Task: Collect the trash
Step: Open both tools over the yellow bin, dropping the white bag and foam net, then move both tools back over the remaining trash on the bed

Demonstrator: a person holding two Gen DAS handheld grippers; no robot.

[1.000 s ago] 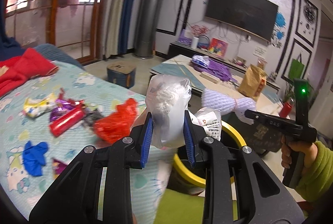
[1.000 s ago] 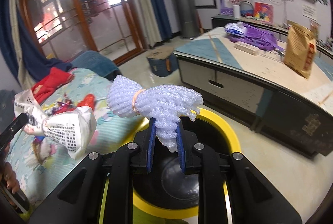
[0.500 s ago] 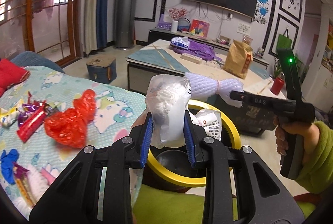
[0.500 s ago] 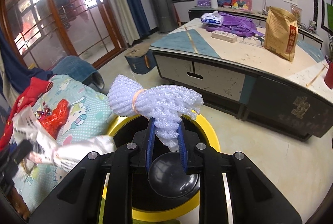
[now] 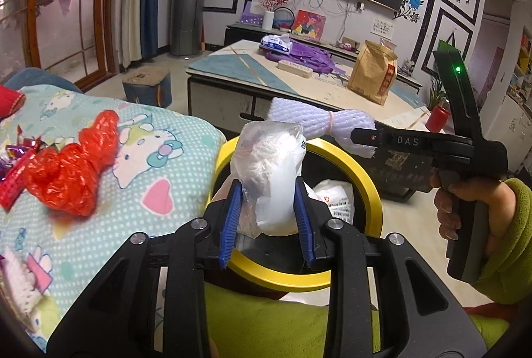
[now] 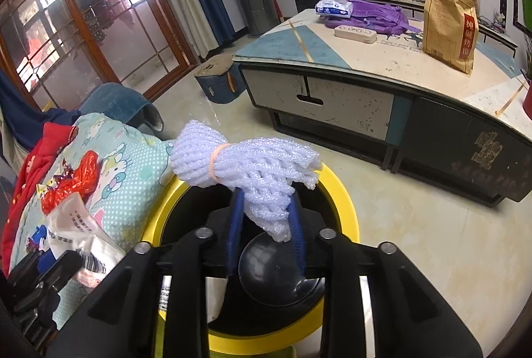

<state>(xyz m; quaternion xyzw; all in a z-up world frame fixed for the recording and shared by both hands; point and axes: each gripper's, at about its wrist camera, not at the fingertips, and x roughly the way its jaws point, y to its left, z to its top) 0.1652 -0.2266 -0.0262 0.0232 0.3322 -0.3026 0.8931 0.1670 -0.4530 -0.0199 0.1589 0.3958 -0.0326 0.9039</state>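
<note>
We are sitting by the bed [image 5: 156,188], with the yellow-rimmed trash bin [image 5: 370,188] just to its right. Our left tongs [image 5: 267,218] are gripping a clear plastic bag [image 5: 271,172] above the bin, and our right tongs [image 6: 264,225] are clenching a white foam net [image 6: 246,165] over the bin.

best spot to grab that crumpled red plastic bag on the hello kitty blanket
Take the crumpled red plastic bag at its narrow twisted neck, the upper end toward the yellow-rimmed bin, coming from above with fingers across the neck. The lower end is a wide puffy wad that would squash and slip; the neck is thin enough to pinch. Both tongs are full now, so one must drop its load first.
</note>
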